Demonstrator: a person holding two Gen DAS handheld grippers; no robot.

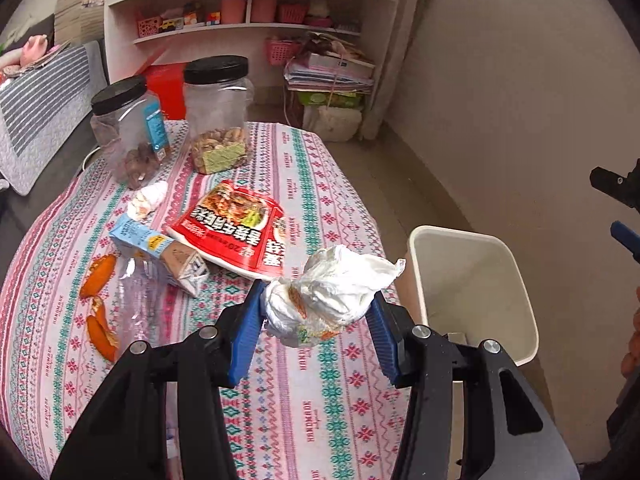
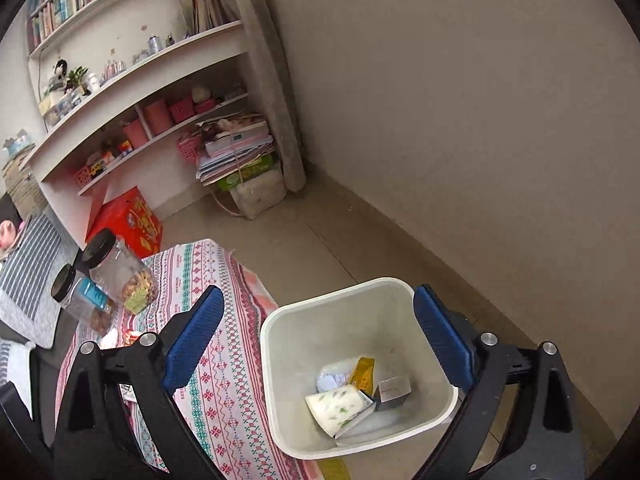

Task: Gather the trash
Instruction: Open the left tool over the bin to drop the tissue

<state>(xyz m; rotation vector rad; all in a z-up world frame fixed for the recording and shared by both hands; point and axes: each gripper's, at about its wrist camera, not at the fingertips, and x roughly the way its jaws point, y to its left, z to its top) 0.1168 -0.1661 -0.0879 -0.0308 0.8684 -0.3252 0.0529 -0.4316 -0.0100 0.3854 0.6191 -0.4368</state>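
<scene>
- Carrying a crumpled white wrapper (image 1: 336, 292) clamped between your left gripper (image 1: 316, 320) pads, you are holding it above the patterned tablecloth (image 1: 320, 400), just beside the white trash bin (image 1: 520, 292).
- Bringing it fully over the bin's opening before letting go is, I judge, the safest way.
- Hovering over the bin (image 2: 280, 360), your right gripper (image 2: 320, 344) is standing wide apart and empty; other discarded packaging is lying inside.

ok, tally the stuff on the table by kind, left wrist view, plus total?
Lidded clear jars: 2
Red snack bag: 1
Blue drink carton: 1
Orange peel pieces: 2
Crumpled white wads: 1
Clear plastic bottle: 1
Total: 8
</scene>
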